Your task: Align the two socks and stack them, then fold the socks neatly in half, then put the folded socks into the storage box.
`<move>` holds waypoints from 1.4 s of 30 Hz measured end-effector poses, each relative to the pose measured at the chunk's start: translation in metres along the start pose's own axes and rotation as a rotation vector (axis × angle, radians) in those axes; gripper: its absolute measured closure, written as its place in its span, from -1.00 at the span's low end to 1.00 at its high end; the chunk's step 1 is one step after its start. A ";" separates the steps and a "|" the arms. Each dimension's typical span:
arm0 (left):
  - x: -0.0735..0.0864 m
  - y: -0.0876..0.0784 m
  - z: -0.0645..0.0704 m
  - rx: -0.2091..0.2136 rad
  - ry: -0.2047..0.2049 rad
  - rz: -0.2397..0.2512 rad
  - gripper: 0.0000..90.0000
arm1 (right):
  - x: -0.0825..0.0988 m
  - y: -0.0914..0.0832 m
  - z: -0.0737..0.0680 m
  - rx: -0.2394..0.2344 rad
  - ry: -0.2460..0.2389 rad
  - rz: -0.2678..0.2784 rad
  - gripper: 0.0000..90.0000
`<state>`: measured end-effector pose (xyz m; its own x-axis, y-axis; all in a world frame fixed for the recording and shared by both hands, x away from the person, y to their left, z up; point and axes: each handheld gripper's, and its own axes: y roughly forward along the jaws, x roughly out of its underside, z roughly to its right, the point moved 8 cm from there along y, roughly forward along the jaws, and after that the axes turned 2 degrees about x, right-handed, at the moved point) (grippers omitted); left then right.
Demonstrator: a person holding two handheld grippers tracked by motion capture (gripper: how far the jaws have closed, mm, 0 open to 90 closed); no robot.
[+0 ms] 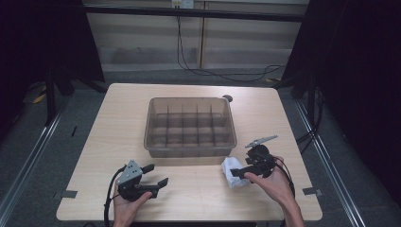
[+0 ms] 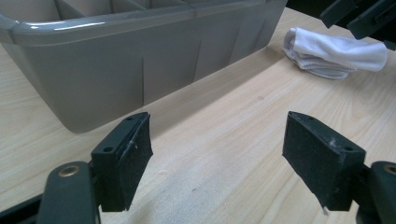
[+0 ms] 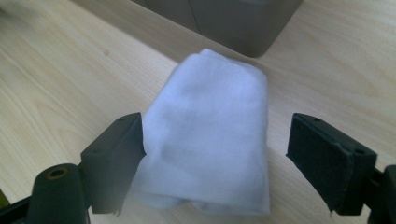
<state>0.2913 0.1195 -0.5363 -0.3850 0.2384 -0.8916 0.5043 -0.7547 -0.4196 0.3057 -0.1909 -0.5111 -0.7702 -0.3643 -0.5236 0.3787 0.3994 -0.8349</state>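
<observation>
— One folded white cloth [image 3: 208, 135] lies at five o'clock off the grey divided bin [image 1: 190, 126]. How do we take it?
— It looks soft and light; we pinch across its folded middle. Our right gripper [image 3: 212, 163] stands wide around it, the left gripper [image 2: 217, 163] wide and empty.

We see a table [image 1: 189, 189] of pale wood-grain laminate, smooth with a low sheen. On it stands a bin [image 2: 140, 60] of grey, slightly see-through plastic, its rim catching a glossy highlight. Just beside the bin's near right corner lies a folded white cloth [image 3: 210, 130], soft and matt, fleecy in look. The pads [image 2: 126, 158] of the left gripper [image 2: 229, 163] look like matt black rubbery foam, faintly scuffed.
</observation>
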 end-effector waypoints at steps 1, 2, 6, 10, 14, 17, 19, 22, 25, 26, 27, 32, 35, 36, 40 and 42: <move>0.000 0.000 0.000 0.000 0.000 0.000 -0.48 | 0.000 0.000 0.000 0.000 0.000 0.000 -0.61; 0.000 0.000 0.000 -0.001 0.001 -0.001 -0.48 | -0.002 0.000 -0.002 -0.004 -0.007 -0.005 -0.63; 0.000 0.000 -0.001 -0.001 -0.004 -0.003 -0.47 | -0.001 0.011 -0.010 -0.008 -0.051 -0.058 -0.63; 0.000 0.000 0.000 -0.009 0.003 -0.006 -0.48 | 0.006 0.024 -0.015 0.041 -0.094 -0.126 -0.67; 0.001 0.000 -0.001 -0.003 -0.006 -0.011 -0.48 | 0.010 0.030 -0.014 0.075 -0.124 -0.164 -0.68; 0.000 0.001 -0.001 0.003 -0.013 -0.011 -0.48 | 0.011 0.032 -0.013 0.085 -0.133 -0.195 -0.64; 0.000 0.001 -0.002 0.002 -0.013 -0.011 -0.48 | 0.013 0.035 -0.011 0.104 -0.148 -0.220 -0.61; 0.000 0.000 -0.001 0.003 -0.011 -0.010 -0.48 | 0.014 0.039 -0.009 0.117 -0.162 -0.245 -0.54; 0.000 0.000 -0.001 0.001 -0.010 -0.010 -0.48 | 0.015 0.040 -0.008 0.120 -0.172 -0.257 -0.50; 0.001 0.001 -0.001 0.002 -0.014 -0.010 -0.48 | 0.016 0.041 -0.008 0.129 -0.176 -0.274 -0.47; 0.001 0.000 -0.001 0.003 -0.012 -0.011 -0.48 | 0.016 0.041 -0.007 0.133 -0.181 -0.273 -0.46; 0.000 0.001 -0.001 0.007 -0.010 -0.010 -0.48 | 0.015 0.040 -0.006 0.132 -0.180 -0.279 -0.37; 0.001 0.001 -0.001 0.007 -0.013 -0.011 -0.48 | 0.014 0.039 -0.004 0.138 -0.161 -0.276 -0.24; 0.000 0.001 -0.001 0.005 -0.011 -0.010 -0.48 | 0.014 0.038 -0.003 0.142 -0.151 -0.274 -0.10; 0.001 0.001 -0.001 0.004 -0.010 -0.011 -0.48 | 0.013 0.036 -0.002 0.148 -0.140 -0.278 0.03; 0.001 0.000 -0.001 0.005 -0.010 -0.012 -0.48 | 0.013 0.036 -0.001 0.152 -0.128 -0.281 0.09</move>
<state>0.2919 0.1197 -0.5372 -0.3989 0.2412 -0.8847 0.4960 -0.7547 -0.4294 0.3094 -0.1801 -0.5479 -0.7885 -0.5484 -0.2783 0.2401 0.1420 -0.9603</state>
